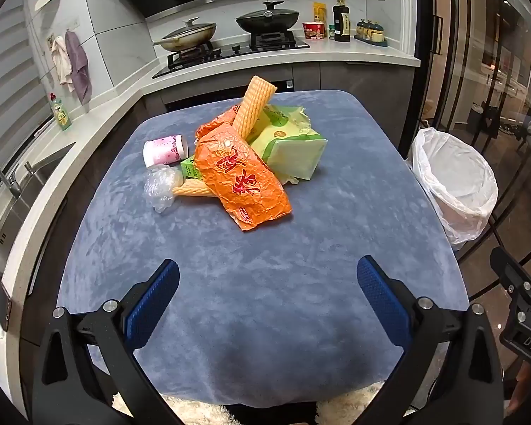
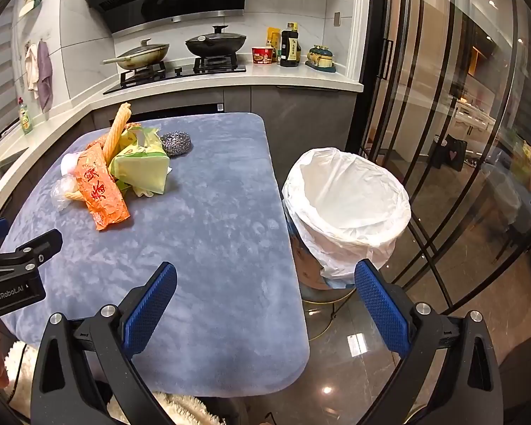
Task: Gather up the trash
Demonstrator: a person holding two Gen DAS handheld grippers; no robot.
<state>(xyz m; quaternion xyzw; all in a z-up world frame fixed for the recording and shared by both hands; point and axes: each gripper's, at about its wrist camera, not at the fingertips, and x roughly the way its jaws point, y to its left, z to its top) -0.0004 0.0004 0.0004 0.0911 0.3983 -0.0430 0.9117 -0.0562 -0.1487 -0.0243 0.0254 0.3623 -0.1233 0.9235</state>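
Note:
A pile of trash lies on the blue-grey table (image 1: pixel 265 283): an orange wrapper (image 1: pixel 240 177) on top, green packaging (image 1: pixel 293 148), two yellow ribbed cones (image 1: pixel 255 106), a pink paper cup (image 1: pixel 164 149) on its side and crumpled clear plastic (image 1: pixel 159 186). The right wrist view shows the same pile (image 2: pixel 102 184) with a steel scourer (image 2: pixel 176 143) behind it. A bin with a white liner (image 2: pixel 347 209) stands right of the table, also in the left wrist view (image 1: pixel 456 184). My left gripper (image 1: pixel 267 283) is open and empty, short of the pile. My right gripper (image 2: pixel 265 283) is open and empty over the table's right edge.
A kitchen counter (image 1: pixel 336 55) with a hob, two lidded pans (image 1: pixel 267 19), bottles and a red bowl runs behind the table. A sink (image 1: pixel 14 191) is at the left. Glass sliding doors (image 2: pixel 460 141) stand at the right. A white fluffy rug (image 2: pixel 180 407) lies under the table's near edge.

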